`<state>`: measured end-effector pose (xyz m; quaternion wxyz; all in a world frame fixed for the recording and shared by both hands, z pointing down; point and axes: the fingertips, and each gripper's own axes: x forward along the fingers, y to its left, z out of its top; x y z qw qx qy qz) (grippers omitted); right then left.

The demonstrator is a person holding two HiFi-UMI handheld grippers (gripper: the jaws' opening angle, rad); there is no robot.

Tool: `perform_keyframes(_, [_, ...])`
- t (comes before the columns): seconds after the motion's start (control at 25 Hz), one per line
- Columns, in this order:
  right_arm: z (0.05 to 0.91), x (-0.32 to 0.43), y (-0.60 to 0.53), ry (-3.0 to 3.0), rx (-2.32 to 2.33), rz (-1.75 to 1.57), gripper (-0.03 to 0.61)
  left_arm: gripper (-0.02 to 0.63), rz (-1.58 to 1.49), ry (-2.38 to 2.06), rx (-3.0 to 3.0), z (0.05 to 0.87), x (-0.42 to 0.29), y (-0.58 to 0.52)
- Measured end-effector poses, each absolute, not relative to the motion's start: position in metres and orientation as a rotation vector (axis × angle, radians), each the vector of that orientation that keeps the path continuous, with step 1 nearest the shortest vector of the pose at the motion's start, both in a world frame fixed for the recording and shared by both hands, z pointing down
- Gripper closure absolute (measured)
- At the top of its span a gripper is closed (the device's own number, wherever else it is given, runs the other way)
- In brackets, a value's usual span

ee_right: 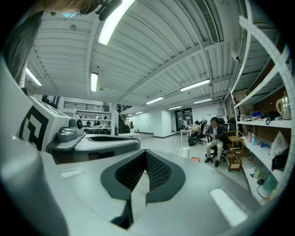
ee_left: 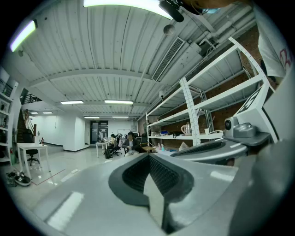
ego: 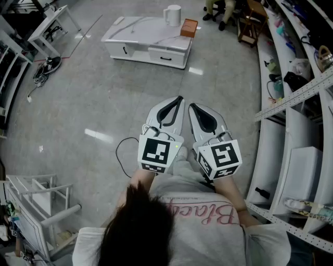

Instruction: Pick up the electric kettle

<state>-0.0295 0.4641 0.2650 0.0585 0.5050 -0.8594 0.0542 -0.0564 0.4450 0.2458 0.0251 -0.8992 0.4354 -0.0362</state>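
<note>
The white electric kettle (ego: pixel 172 14) stands on a low white table (ego: pixel 140 39) far ahead across the floor, beside an orange box (ego: pixel 189 27). In the right gripper view the kettle (ee_right: pixel 184 152) shows small, just above the jaws. I hold both grippers close to my chest, side by side, pointing toward the table. My left gripper (ego: pixel 180 98) is shut with nothing in it, and so is my right gripper (ego: pixel 191 105). In their own views the left gripper (ee_left: pixel 150 156) and right gripper (ee_right: pixel 146 154) have their jaws pressed together. Both are far from the kettle.
White shelving (ego: pixel 291 119) with clutter runs along the right side; another kettle (ee_left: pixel 185 129) sits on a shelf there. A white rack (ego: pixel 36 202) stands at lower left, and a black cable (ego: pixel 122 156) lies on the floor. A seated person (ee_right: pixel 214 138) is near a wooden cart (ego: pixel 250 23).
</note>
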Motion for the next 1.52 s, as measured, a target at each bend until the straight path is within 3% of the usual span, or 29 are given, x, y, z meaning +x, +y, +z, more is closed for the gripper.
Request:
perform_keyframes(0.44, [0.26,-0.029,0.464,-2.617,1.527,0.123,0.558,0.614,-0.09,1.386,-2.746,0.238,-0.064,0.448])
perform_keyframes(1.52, [0.266,0.017,0.33,-2.641,1.396,0.093,0.558,0.614,-0.04,1.486,-2.708,0.237,-0.025,0.304])
